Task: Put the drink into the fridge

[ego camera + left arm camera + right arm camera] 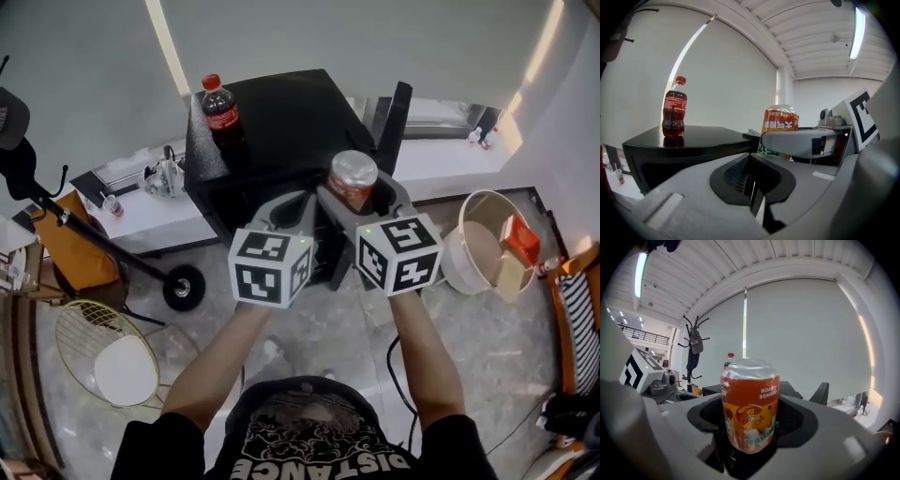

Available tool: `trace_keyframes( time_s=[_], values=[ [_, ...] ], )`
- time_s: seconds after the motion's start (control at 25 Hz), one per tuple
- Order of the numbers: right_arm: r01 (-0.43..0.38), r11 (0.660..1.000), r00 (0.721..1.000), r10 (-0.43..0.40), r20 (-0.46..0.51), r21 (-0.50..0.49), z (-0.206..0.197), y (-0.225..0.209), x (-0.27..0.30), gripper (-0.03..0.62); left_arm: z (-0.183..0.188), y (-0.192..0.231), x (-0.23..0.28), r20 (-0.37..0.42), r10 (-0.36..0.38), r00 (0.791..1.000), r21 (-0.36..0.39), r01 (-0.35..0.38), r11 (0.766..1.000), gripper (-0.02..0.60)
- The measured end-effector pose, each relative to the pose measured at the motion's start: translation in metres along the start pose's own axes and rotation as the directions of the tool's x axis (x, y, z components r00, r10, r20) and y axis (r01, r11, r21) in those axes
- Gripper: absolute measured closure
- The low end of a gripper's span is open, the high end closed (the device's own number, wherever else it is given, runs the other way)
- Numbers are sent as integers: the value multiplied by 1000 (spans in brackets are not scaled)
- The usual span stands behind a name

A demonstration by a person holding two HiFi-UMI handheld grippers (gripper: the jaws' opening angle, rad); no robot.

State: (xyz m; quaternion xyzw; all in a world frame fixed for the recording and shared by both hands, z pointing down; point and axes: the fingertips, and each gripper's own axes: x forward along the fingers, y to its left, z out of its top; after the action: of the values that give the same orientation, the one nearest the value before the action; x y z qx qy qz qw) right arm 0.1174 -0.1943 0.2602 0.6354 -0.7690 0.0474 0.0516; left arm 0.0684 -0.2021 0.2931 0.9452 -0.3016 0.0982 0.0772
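The drink is an orange soda can (352, 178), upside down (750, 401), and my right gripper (750, 430) is shut on its lower half. In the head view the right gripper (356, 194) holds it just before the black mini fridge (281, 122). A black panel (397, 114) juts from the fridge's right side, seemingly its open door. A cola bottle (222, 112) with a red cap stands on the fridge top (693, 137). My left gripper (292, 210) hovers beside the can (780, 123), its jaws (753, 187) shut on nothing.
A white round bin (473, 246) with a red box stands right of the fridge. A wire-framed white seat (105, 354) and a coat stand's black base (184, 287) are on the floor at left. A white ledge (155, 220) runs behind.
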Motion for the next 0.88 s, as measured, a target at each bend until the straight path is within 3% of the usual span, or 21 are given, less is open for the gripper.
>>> trace_keyframes(
  time_s=[0.52,0.88],
  values=[
    [-111,993,994,112,17,-25,-50,20,-47,264,-45,-35,-38,41,135,990,-35,-134,990,577],
    [-91,996,996,92,12,-13,-92,18,-36,264,-80,-22,-26,27,154,988,-18,-154,988,577]
  ],
)
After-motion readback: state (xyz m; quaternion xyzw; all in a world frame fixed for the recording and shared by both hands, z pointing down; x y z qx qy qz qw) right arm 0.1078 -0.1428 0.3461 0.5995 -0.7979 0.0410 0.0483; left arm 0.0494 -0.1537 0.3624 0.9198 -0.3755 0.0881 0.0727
